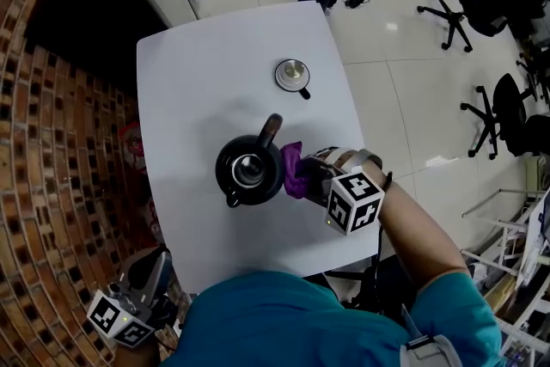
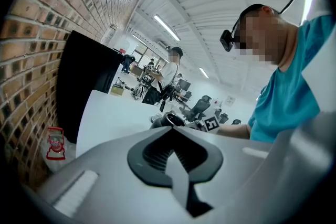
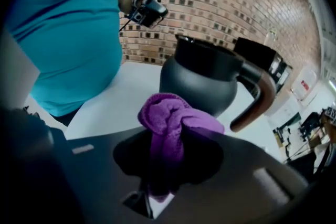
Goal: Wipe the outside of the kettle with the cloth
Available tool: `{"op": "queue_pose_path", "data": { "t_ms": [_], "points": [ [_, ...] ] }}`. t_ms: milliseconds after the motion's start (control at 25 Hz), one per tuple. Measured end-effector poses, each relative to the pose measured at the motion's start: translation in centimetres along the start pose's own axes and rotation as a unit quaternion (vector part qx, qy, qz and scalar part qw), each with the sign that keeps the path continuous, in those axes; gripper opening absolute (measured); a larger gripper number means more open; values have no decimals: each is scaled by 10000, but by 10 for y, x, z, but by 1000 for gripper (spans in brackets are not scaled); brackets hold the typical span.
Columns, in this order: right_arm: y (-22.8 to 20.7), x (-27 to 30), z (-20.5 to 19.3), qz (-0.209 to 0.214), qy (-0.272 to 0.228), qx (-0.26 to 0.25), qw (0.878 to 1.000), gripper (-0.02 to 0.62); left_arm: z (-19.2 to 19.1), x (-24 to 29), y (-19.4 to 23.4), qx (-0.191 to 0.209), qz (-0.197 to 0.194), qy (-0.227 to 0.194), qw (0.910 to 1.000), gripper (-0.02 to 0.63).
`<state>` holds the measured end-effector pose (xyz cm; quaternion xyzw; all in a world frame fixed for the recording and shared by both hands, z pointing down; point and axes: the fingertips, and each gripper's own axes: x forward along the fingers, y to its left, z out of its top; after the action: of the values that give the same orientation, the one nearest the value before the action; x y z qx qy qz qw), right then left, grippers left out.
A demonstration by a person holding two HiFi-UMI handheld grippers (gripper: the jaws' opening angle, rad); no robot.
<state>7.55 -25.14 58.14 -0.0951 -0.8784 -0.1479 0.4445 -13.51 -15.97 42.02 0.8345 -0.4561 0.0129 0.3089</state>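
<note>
We find the left gripper (image 2: pixel 176 157) off the counter's (image 1: pixel 189 82) near-left corner, fingers closed and empty. The kettle (image 1: pixel 249 170) stands open mid-counter, with its lid (image 1: pixel 292 75) nearer the far edge. The right gripper's (image 3: pixel 167 162) fingers clamp the purple cloth (image 3: pixel 176 120) against the kettle's right side.

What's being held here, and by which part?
The right hand-held gripper pinches the purple cloth by its bunched middle; the left hand-held gripper holds nothing.

The head camera looked steeply down on the kettle (image 1: pixel 249 170). The right gripper camera faced the kettle from close beside it. The left gripper camera saw it from well away.
</note>
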Motion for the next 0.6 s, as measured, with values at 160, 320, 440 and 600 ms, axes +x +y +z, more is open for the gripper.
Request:
{"op": "queue_pose_path", "data": {
  "t_ms": [160,320,440,600],
  "points": [
    [12,37,-19,170,118,410,9989,94,-6,-5,0,-26,-25,34,10000,2],
    [3,5,-16,-50,-492,1325,9899,94,-6,-9,-5,-1,-90,0,10000,2],
    [-41,-73,17,-722,-1420,2009,9666,94,-2,-16,-5,-1,-135,-76,9999,2],
    [-102,-130,79,-1064,-1839,2173,9527,94,-5,-22,-3,-18,-246,-206,9995,2]
  ]
}}
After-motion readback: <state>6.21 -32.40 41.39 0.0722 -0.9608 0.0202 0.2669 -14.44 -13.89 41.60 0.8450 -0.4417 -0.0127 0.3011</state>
